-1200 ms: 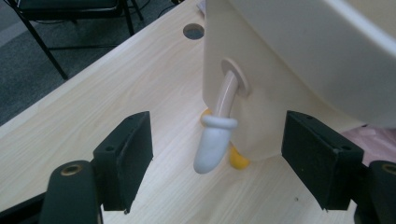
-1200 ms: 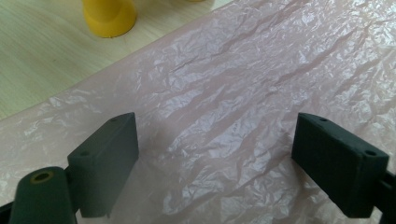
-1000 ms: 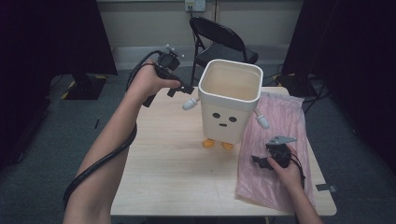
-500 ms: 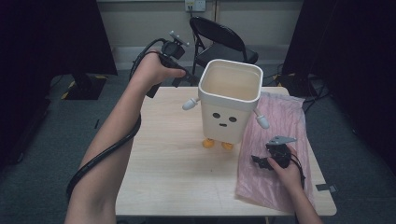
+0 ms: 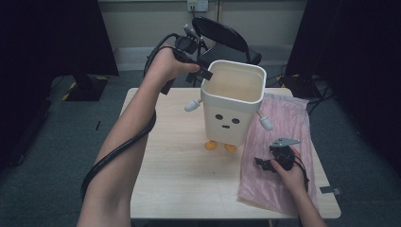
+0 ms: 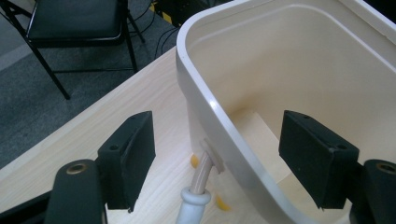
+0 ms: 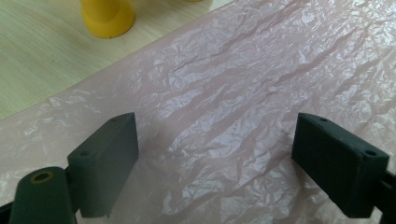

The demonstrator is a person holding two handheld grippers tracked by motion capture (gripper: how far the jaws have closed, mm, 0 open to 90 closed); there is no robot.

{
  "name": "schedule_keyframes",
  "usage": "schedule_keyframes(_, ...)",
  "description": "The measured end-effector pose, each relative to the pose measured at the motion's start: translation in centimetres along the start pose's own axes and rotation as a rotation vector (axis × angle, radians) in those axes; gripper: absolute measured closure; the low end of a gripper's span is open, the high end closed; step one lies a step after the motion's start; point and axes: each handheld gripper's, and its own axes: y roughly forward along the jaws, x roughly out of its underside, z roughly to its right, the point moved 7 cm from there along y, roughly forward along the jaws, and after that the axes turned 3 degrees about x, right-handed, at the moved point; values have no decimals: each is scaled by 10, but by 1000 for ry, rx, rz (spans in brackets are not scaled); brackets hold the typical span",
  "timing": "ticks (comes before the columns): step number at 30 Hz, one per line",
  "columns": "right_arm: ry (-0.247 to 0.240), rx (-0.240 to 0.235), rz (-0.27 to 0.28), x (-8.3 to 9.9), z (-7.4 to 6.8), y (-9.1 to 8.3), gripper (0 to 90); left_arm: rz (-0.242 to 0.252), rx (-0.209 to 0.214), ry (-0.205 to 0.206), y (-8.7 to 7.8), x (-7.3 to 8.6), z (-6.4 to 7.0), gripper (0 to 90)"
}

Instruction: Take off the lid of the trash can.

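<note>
Two tools are at work, and the left tool (image 6: pixel 219 158) is the one that matters: its jaws stand open astride the near wall of the cream bin (image 5: pixel 231 106), one jaw outside, one inside, rim running between them. The bin stands upright mid-counter (image 5: pixel 179 170). The right tool (image 7: pixel 224 163), also open, hovers low over the pink plastic bag (image 5: pixel 283 142) beside it.

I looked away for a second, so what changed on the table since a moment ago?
The left tool rose and swung toward the white bin; its open jaws now straddle the bin's rim, gripping nothing. The right tool stayed open over the pink plastic bag, and the bin and bag kept their places.
</note>
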Motion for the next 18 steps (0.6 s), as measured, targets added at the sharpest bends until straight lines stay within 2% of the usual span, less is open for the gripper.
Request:
schedule_keyframes(4,1,0,0,0,0,0,135,5,15,-20,10,0,3,339)
schedule_keyframes(7,1,1,0,0,0,0,135,-8,-10,-47,15,1,2,354)
schedule_keyframes(9,0,1,0,0,0,0,135,-16,-38,-65,17,2,0,389)
schedule_keyframes(11,0,1,0,0,0,0,135,-31,-49,-73,19,3,-2,430)
schedule_keyframes(14,1,1,0,0,0,0,135,-23,-59,-139,22,4,-3,453)
schedule_keyframes(16,1,1,0,0,0,0,135,-8,-53,-181,23,3,-2,522)
schedule_keyframes(18,1,1,0,0,0,0,135,-13,-70,-191,24,2,-1,562)
